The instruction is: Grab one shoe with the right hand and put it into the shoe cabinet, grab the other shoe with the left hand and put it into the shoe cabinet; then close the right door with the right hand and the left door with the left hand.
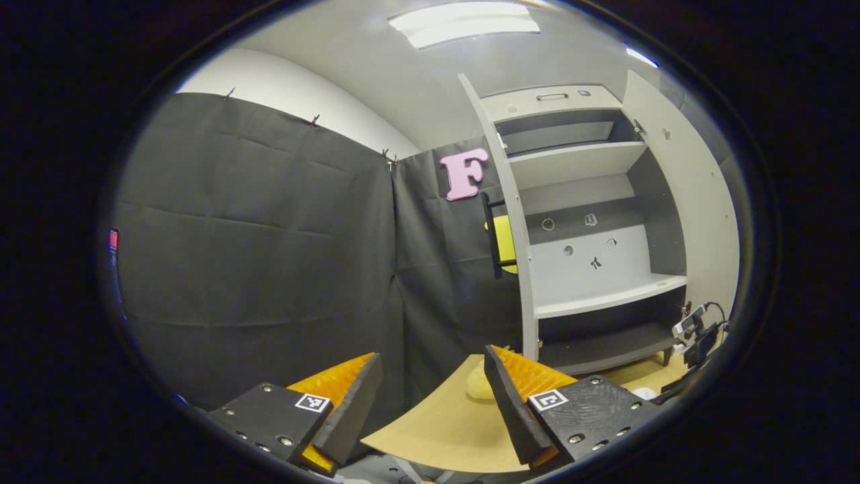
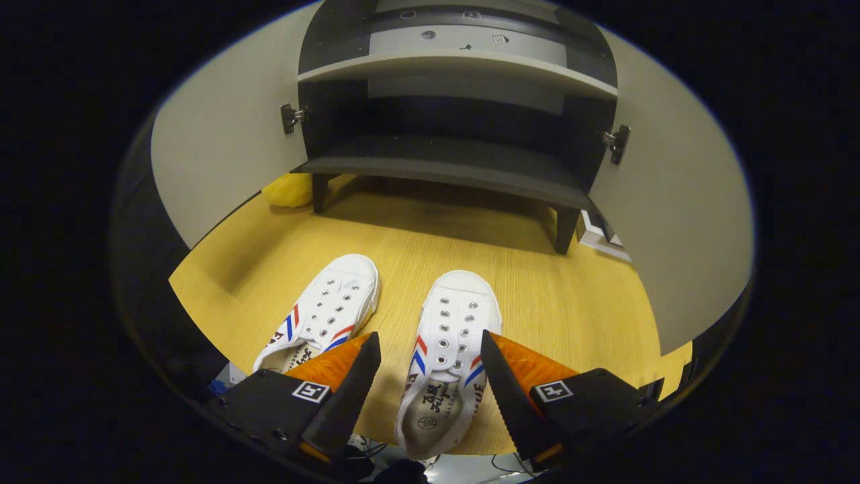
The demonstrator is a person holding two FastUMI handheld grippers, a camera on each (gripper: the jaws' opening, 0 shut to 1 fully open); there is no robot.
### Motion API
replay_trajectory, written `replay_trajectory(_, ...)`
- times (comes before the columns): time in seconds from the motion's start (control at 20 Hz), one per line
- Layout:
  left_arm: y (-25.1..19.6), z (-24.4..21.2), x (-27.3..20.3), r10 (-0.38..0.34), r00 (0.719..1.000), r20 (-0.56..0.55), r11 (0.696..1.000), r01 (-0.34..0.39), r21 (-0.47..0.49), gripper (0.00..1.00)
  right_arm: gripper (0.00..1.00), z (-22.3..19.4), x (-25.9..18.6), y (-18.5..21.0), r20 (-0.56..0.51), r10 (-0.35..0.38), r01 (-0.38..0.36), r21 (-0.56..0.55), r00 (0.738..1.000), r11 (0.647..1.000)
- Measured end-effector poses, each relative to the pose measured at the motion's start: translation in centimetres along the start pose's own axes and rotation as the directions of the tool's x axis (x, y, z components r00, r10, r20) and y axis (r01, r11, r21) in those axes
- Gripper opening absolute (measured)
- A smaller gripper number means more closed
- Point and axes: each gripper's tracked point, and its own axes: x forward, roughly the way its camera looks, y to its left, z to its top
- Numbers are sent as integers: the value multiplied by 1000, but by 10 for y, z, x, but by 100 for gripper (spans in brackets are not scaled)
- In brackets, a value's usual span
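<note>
White canvas, red and blue stripes: right shoe [image 2: 447,349] lying on the wooden table [image 2: 571,302], heel toward the camera, toe toward the shoe cabinet [image 2: 457,161]. Framed by the right gripper [image 2: 430,376], fingers spread wide on either side of the shoe's middle (touching or just clear, cannot tell). Just beside it on the left, the other shoe [image 2: 329,309], angled slightly, partly behind the near finger. Farther off, the cabinet on short legs, right door [image 2: 672,222] and left door [image 2: 222,154] both swung open, dark lower shelf bare. Something yellow [image 2: 289,189] on the table by the cabinet's left leg.

From the left gripper view: left gripper [image 1: 433,396] held up, fingers apart, gripping nothing. Beyond, table edge, black cloth wall [image 1: 255,255], then the open cabinet with pale shelves.
</note>
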Motion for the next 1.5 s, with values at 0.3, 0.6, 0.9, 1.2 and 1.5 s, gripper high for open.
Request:
replay_trajectory(0.3,3,1,1,14,1000,-1,1000,-14,15,91,92,-14,27,7,-98,-3,2,-16,995,1000)
replay_trajectory(0.6,12,0,0,37,999,-6,999,-37,16,91,43,-31,40,4,-174,-65,57,-51,983,997)
replay_trajectory(0.9,18,-3,-3,49,999,-15,999,-49,0,91,11,-34,41,2,-182,-67,59,-49,981,997)
replay_trajectory(1.2,1,-5,-4,3,1000,-14,1000,-3,-1,91,1,-6,13,-6,-68,1,4,75,998,997)
replay_trajectory(1.5,-25,-8,-1,-55,998,-17,998,55,-16,91,1,70,-42,-26,108,11,-26,136,994,990)
